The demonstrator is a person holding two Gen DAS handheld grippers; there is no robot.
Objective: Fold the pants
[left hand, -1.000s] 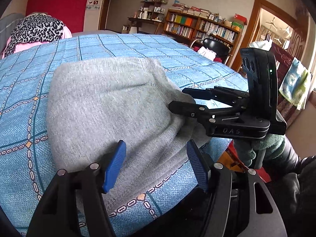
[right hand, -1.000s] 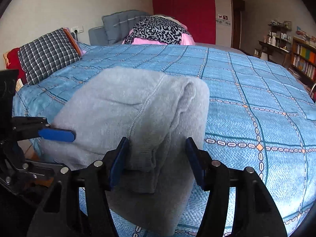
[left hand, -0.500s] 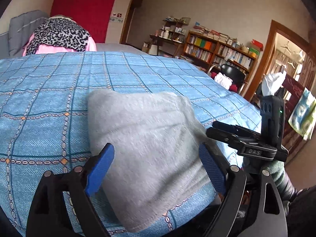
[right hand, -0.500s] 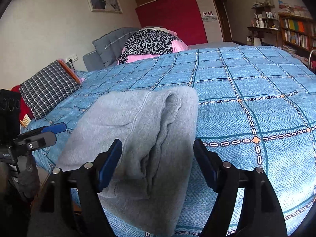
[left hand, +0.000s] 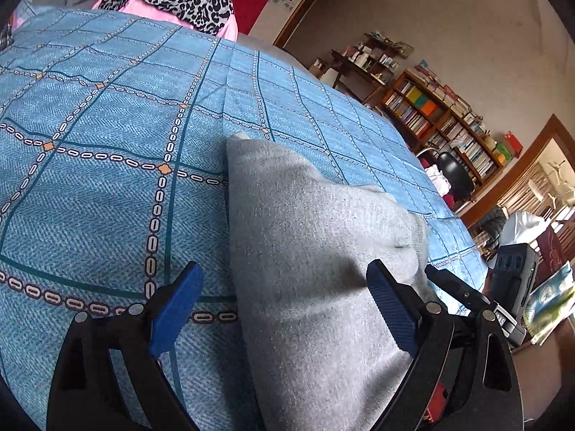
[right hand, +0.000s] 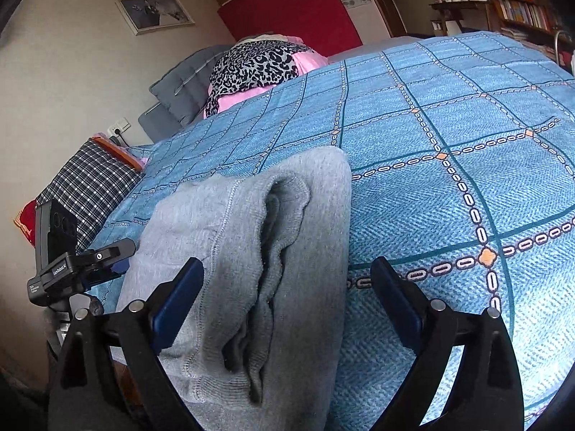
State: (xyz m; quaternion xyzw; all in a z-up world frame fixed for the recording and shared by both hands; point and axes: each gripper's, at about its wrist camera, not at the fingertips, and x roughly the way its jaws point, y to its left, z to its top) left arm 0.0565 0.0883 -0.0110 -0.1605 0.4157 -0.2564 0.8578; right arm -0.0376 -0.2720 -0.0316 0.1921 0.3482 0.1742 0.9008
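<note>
Nearest to you, your left gripper (left hand: pixel 284 309) has its blue pads (left hand: pixel 176 305) spread wide; the jaws have just been opening, and the pads press on nothing. The left pad hangs over the bare bedspread (left hand: pixel 107 186), the right pad over the grey cloth. Your right gripper (right hand: pixel 287 298) is the same: jaws just opened wide, with the bundle lying loose between the pads (right hand: pixel 178 300) and gripped by neither.

The pants (left hand: pixel 309 258) are a folded grey bundle lying on the blue checked bedspread at the near edge of the bed. Seen from the right wrist, the pants (right hand: pixel 251 251) show their stacked layers as a run of wavy folds down the middle, with a stitched seam to the left, and the near end droops over the bed edge. From the left wrist you see the smooth top face, with a far corner pointing up the bed. Each gripper shows in the other's view, one at either side of the bundle: the right gripper (left hand: pixel 460 292) just beside its right edge, the left gripper (right hand: pixel 111 255) beside its left edge.

Further off, a checked pillow (right hand: pixel 86 194) sits at the left side of the bed. At the far end lies a leopard-print cloth (right hand: pixel 255 64) over something pink, before a red wall panel (right hand: pixel 287 7). A bookshelf (left hand: pixel 445 122) stands against the far wall, with a black chair (left hand: pixel 454 172) near it.
</note>
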